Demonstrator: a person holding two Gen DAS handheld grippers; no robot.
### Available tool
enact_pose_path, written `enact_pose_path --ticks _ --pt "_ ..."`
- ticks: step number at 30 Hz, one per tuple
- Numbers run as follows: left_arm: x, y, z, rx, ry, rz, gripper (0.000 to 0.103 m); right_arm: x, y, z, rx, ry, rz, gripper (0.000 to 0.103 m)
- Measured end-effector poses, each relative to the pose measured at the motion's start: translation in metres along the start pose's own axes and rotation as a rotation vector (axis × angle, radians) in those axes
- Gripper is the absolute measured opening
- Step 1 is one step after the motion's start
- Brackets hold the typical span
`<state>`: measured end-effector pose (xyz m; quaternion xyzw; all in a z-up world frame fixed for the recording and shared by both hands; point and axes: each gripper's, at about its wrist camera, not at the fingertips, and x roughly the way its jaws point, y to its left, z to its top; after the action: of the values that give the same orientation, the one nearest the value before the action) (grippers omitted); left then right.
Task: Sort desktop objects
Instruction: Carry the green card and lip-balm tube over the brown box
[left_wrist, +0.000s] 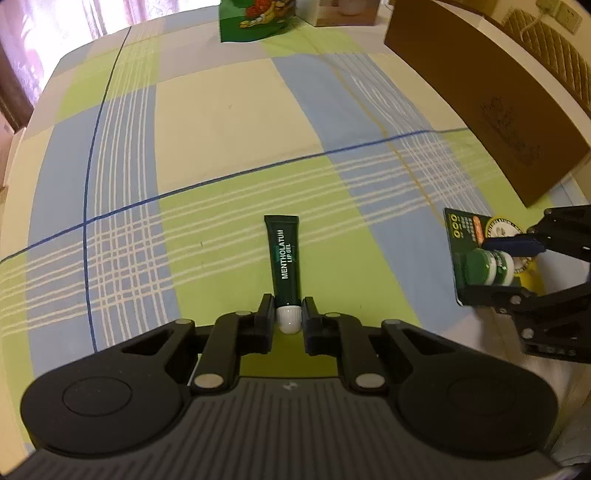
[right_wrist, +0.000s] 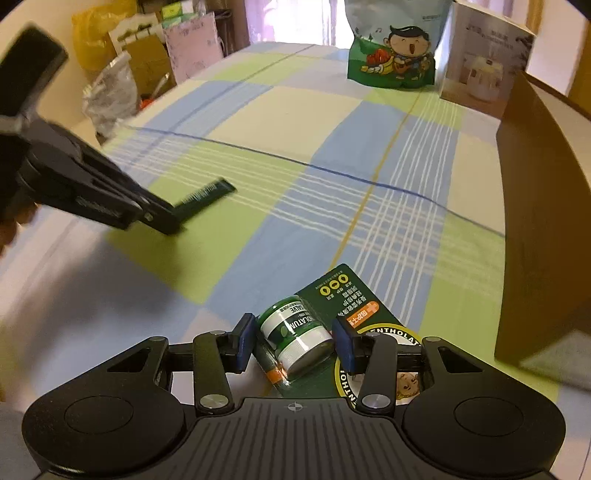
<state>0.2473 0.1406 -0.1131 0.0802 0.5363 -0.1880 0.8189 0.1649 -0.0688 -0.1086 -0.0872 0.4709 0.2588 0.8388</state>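
Observation:
A dark green lip gel tube (left_wrist: 284, 254) lies on the checked tablecloth (left_wrist: 221, 110), pointing away from me. My left gripper (left_wrist: 288, 310) is shut on its white cap (left_wrist: 289, 319). To the right lies a green card pack (left_wrist: 456, 229) with a small green-and-white salve jar (left_wrist: 487, 267) on it. In the right wrist view my right gripper (right_wrist: 295, 339) straddles this jar (right_wrist: 291, 328), and its blue pads (right_wrist: 245, 341) rest against both sides. The card (right_wrist: 332, 291) lies flat under it. At the left, my left gripper (right_wrist: 173, 221) holds the tube (right_wrist: 207, 194).
A brown cardboard box (right_wrist: 535, 240) stands along the right side, close to the pack. At the table's far end are a green snack bag (right_wrist: 395, 48) and a white carton (right_wrist: 480, 55). Bags and boxes (right_wrist: 122, 74) are piled beyond the left edge.

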Motion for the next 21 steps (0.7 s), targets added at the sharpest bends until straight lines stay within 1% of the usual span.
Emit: enact_pose_path --ticks 2,8,15,21 --pt "-0.004 -0.004 -0.005 -0.013 -0.001 -0.021 0.011 -0.014 -0.004 -0.003 0.034 -0.013 0.013 0.047" --pt "-0.031 -0.028 -0.013 0.010 -0.041 -0.054 0.011 -0.057 -0.024 -0.016 0.158 -0.050 0.049 0.047" --pt "-0.070 -0.069 -0.010 0.081 -0.124 -0.089 0.011 -0.102 -0.051 -0.040 0.256 -0.099 0.025 0.047" --pt "-0.086 -0.105 0.001 0.140 -0.167 -0.098 0.011 -0.136 -0.072 -0.056 0.311 -0.149 -0.005 0.047"
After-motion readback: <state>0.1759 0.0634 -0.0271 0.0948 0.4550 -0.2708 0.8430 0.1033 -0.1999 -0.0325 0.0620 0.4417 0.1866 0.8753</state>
